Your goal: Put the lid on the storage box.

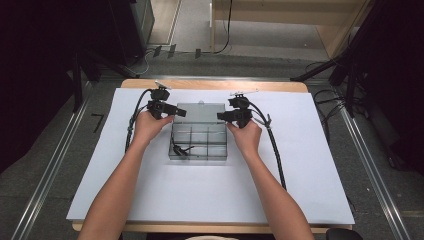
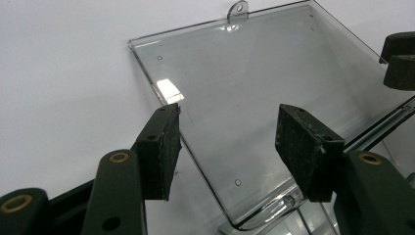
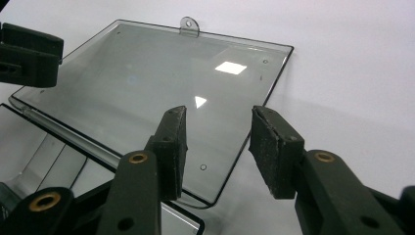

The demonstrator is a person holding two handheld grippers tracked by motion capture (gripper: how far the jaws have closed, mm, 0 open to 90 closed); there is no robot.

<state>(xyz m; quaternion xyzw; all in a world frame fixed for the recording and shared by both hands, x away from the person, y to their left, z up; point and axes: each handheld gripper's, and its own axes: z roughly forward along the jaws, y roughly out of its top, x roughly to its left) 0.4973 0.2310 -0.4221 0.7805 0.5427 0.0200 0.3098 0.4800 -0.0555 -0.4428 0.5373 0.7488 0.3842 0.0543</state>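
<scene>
On the white-covered desk (image 1: 150,200) sits a clear plastic compartment box (image 1: 198,141) with its flat transparent hinged lid (image 1: 199,112) swung fully back and lying on the white sheet behind the tray. So the opening looks done: the lid rests flat, its small hanging tab (image 2: 237,10) pointing away from the person. The left claw (image 2: 227,147) straddles the lid's left edge with its jaws partly apart, the pads not pressing on the plastic as far as I can tell. The right claw (image 3: 218,147) stands likewise at the lid's right edge, jaws half wide and gripping nothing. One front compartment holds a small dark object (image 1: 181,149), too small to identify; the other cells look empty. What is left, I judge, is either drawing both claws clear or working with the contents.
</scene>
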